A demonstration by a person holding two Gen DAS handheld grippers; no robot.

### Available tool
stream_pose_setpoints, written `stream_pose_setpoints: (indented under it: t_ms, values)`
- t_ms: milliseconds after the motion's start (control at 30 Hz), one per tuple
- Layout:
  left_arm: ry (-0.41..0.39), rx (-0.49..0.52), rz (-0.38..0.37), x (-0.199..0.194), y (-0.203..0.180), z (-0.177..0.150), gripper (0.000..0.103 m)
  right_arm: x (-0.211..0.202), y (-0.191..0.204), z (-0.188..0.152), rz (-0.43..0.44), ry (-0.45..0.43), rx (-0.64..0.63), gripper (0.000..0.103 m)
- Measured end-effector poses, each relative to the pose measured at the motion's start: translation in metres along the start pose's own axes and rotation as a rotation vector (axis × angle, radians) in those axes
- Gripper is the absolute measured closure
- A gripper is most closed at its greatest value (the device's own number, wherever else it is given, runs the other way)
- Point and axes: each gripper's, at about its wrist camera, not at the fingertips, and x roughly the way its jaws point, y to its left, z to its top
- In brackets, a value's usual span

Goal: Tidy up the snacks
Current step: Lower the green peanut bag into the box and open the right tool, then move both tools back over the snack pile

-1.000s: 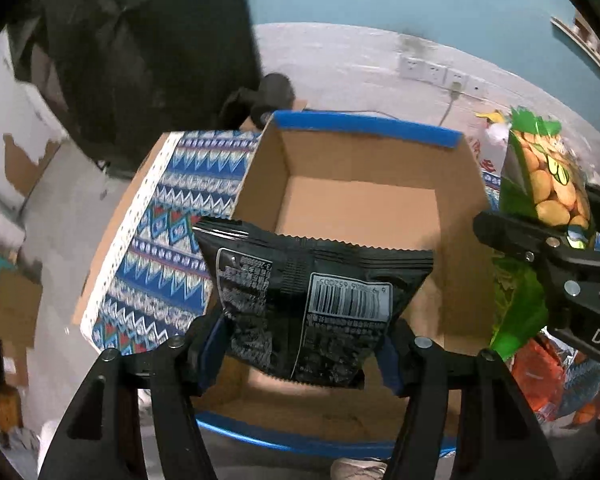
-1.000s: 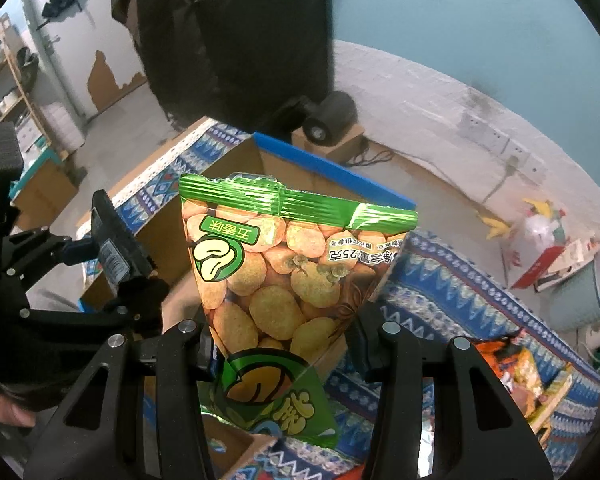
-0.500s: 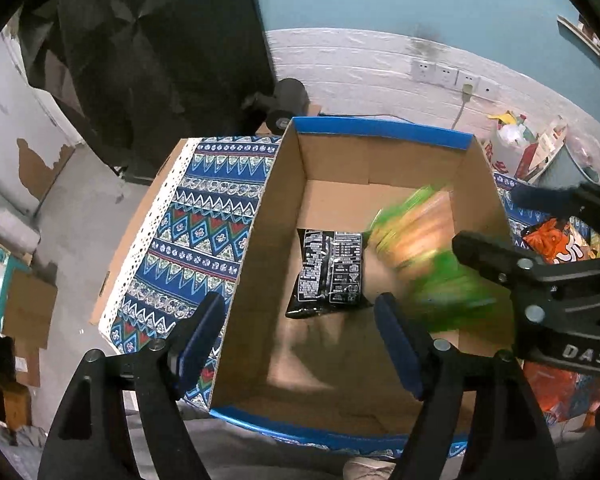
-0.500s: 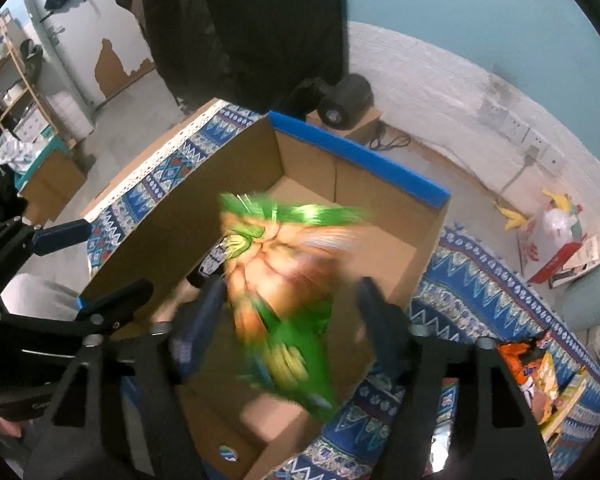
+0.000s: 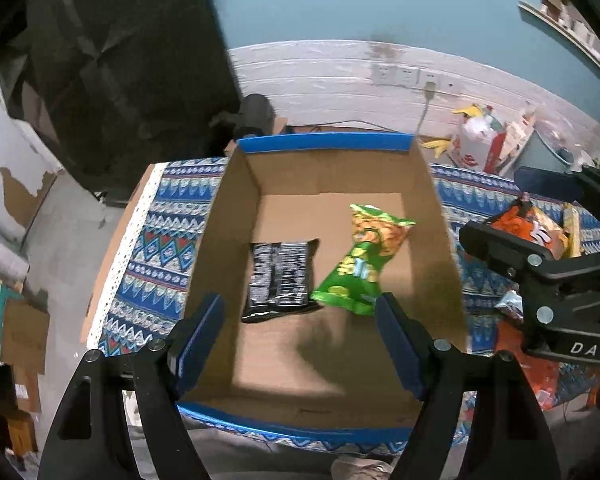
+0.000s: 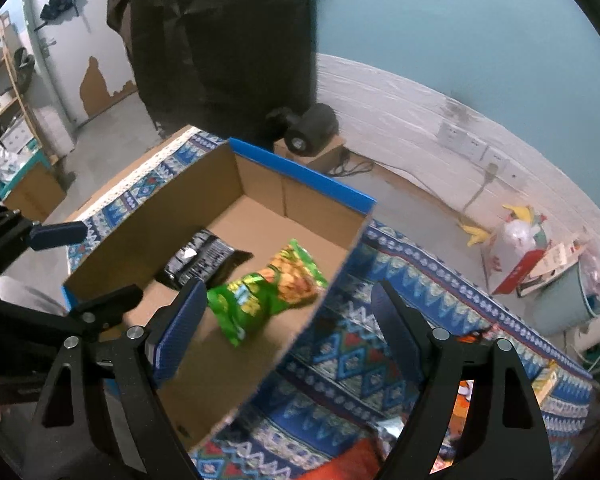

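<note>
A teal wall rises above a band of white brick that carries a row of sockets, one with a cord plugged in. A dark cloth hangs at the left, and past it a pale wall shows patches of bare brown. The floor is grey concrete, with a heap of rubbish against the brick.

A table under a blue patterned cloth bears an open cardboard box with blue-edged flaps. On the box floor a black packet lies flat towards the left, and a green packet lies beside it at a slant, its lower corner just at the black one's edge. Orange packets lie on the cloth to the right of the box.

The left gripper hangs above the near end of the box, its jaws wide apart with nothing between them. The right gripper hangs over the box's right wall; its jaws have just been opening, stand wide and grip nothing.
</note>
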Motion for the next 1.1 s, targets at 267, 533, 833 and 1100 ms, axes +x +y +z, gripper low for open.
stream_pose_setpoints:
  t_ms: [267,533,833,1100]
  values:
    - [0.000,0.063,-0.046,-0.010,-0.038,-0.002,0.024,-0.017,-0.035,-0.025,-0.050,0.003,0.000,0.020]
    - [0.027,0.158,-0.092,-0.013,-0.088,-0.011,0.024,-0.031,-0.074,-0.057,-0.050,0.041,0.051,0.020]
    - [0.071,0.244,-0.145,-0.012,-0.143,-0.018,0.024,-0.045,-0.122,-0.093,-0.101,0.085,0.145,0.020]
    - [0.124,0.294,-0.167,0.002,-0.186,-0.023,0.024,-0.055,-0.167,-0.127,-0.152,0.122,0.251,0.020]
